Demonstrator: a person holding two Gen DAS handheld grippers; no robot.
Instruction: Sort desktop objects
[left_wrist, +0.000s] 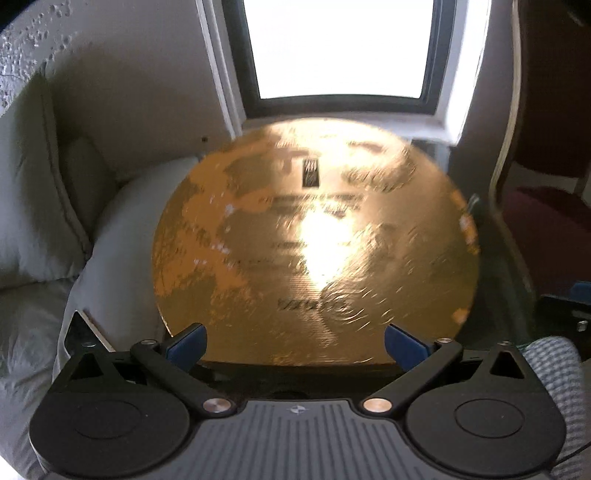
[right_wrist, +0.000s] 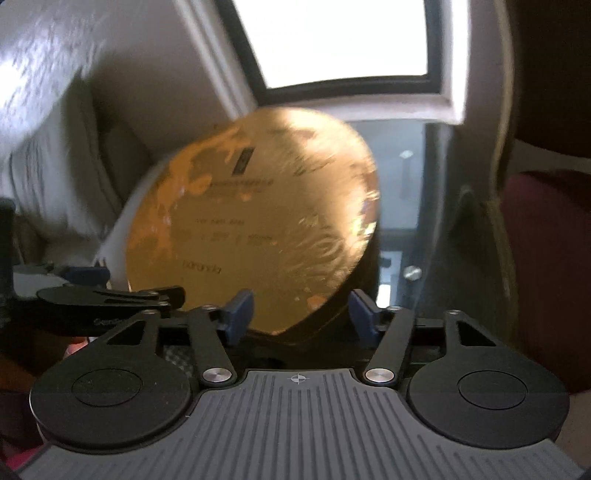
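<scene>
A round gold disc with dark print fills the middle of the left wrist view, tilted up in front of the window sill. My left gripper is open, its blue fingers wide apart over the disc's near edge. In the right wrist view the gold disc leans to the left and shows a dark underside on its right. My right gripper has its blue fingers close against both sides of the disc's near rim. One blue fingertip of the left gripper shows at the disc's left edge. Both views are blurred.
Pale cushions lie to the left and a bright window stands straight ahead. A glass tabletop with metal fittings lies behind the disc. A dark red chair stands at the right. A checked cloth shows at the lower right.
</scene>
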